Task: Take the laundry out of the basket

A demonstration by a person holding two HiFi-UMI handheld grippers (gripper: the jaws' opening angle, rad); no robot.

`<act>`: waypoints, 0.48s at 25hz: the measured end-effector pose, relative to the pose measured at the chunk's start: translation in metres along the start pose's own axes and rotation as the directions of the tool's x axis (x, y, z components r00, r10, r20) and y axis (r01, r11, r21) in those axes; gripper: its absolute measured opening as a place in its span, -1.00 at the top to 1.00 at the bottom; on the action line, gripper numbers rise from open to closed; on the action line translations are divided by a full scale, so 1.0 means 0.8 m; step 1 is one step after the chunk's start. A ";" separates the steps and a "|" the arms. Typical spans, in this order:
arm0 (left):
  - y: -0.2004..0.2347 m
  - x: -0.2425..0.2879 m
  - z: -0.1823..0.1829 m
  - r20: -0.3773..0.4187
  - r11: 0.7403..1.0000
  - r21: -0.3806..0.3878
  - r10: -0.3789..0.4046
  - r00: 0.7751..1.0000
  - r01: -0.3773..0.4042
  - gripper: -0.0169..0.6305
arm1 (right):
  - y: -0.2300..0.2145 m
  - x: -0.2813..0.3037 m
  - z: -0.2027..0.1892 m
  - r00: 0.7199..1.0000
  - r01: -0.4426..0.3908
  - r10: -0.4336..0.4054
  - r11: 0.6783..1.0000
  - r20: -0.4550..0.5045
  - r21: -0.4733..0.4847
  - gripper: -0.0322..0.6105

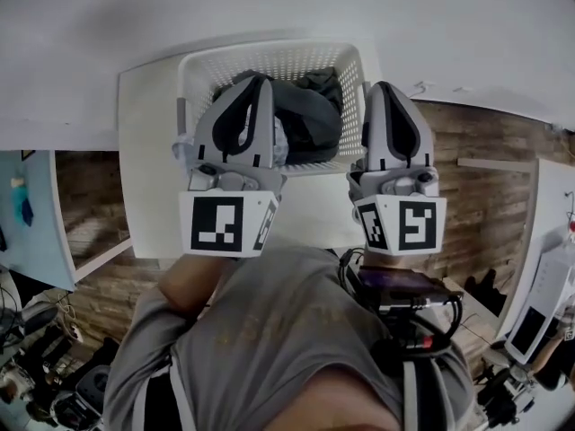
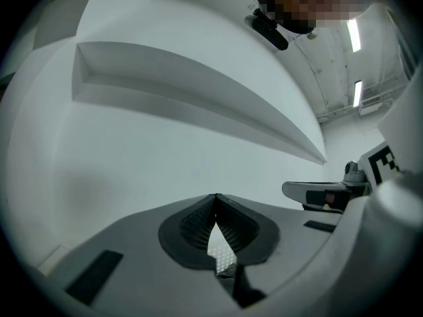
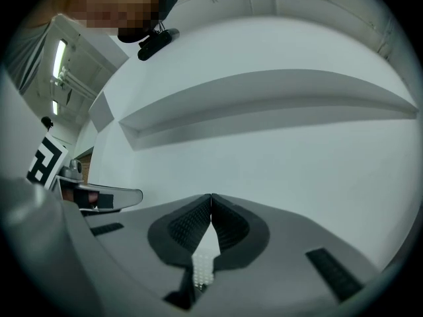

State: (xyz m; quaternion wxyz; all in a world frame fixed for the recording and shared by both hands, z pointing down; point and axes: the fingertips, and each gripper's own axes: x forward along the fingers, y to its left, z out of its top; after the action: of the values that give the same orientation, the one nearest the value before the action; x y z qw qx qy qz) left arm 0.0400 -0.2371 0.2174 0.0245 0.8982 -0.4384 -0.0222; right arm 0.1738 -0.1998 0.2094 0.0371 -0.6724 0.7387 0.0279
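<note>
In the head view, a white perforated plastic laundry basket (image 1: 269,54) is seen standing on a white surface (image 1: 148,151), and a heap of dark laundry (image 1: 310,115) is seen lying inside it. The left gripper (image 1: 259,81) is held level over the basket's left half, while the right gripper (image 1: 382,86) is held level along the basket's right rim; neither is seen touching the laundry. In the left gripper view, the ribbed dark fingers (image 2: 192,226) of the left gripper (image 2: 215,198) are shown closed tip to tip with nothing gripped, a patch of the perforated basket is glimpsed below the tips, and a plain white wall (image 2: 165,150) fills the background. In the right gripper view, the fingers (image 3: 188,226) of the right gripper (image 3: 211,198) are likewise shown pressed together and empty, with the same white perforation visible beneath them.
</note>
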 end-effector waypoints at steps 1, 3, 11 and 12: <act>0.001 0.003 -0.001 -0.003 1.000 0.002 -0.005 1.000 0.005 0.92 | -0.002 0.000 0.001 1.000 0.007 -0.007 1.000 0.000 -0.001 0.88; 0.000 0.008 -0.006 -0.017 1.000 0.008 -0.014 1.000 0.014 0.92 | -0.007 0.000 0.001 1.000 0.018 -0.018 1.000 -0.003 -0.002 0.88; -0.013 0.032 -0.048 -0.117 0.999 0.022 -0.034 0.993 0.037 0.92 | -0.045 -0.002 -0.010 0.998 0.057 -0.057 0.998 -0.023 -0.003 0.88; -0.014 0.037 -0.052 -0.124 0.999 0.023 -0.037 0.992 0.040 0.92 | -0.053 -0.002 -0.013 0.998 0.065 -0.065 0.998 -0.027 -0.002 0.88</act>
State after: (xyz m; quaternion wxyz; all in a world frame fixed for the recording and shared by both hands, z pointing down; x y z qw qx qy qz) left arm 0.0696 -0.2523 0.2578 0.0396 0.9064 -0.4188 0.0387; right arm 0.2158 -0.2035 0.2202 0.0277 -0.6962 0.7171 0.0178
